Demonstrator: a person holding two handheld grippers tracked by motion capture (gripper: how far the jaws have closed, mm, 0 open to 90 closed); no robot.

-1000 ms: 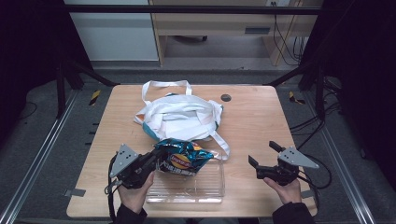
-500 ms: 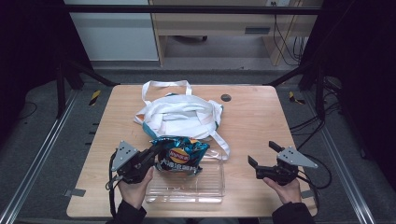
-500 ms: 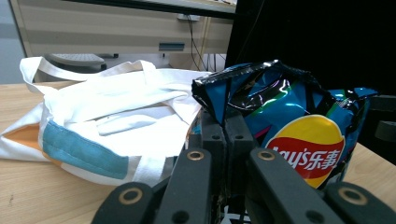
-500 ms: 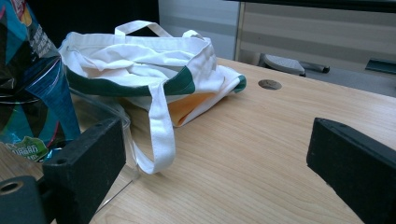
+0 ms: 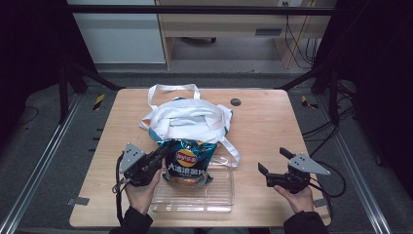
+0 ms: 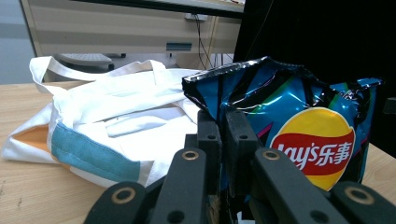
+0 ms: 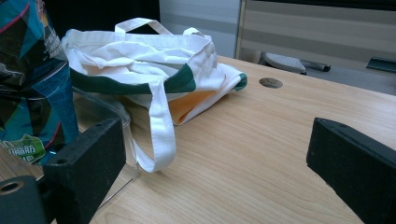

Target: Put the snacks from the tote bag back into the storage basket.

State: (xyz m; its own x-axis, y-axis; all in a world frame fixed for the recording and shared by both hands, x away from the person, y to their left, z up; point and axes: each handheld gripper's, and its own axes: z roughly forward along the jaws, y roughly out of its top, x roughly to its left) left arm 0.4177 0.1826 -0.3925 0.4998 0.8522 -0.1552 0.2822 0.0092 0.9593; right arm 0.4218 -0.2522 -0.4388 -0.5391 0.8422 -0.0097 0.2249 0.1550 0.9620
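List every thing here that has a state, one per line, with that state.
Chip bag: upright, sealed, gripped at its edge, standing in the tray.
Tray: open, no lid.
Tote bag: lying flat, crumpled, straps loose.
Left gripper: shut on the chip bag.
Right gripper: open, holding nothing.

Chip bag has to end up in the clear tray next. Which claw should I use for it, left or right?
Left, most likely. The left claw is already shut on the chip bag, holding it over the clear tray. The right claw is open, holds nothing and sits off to the tray's side.
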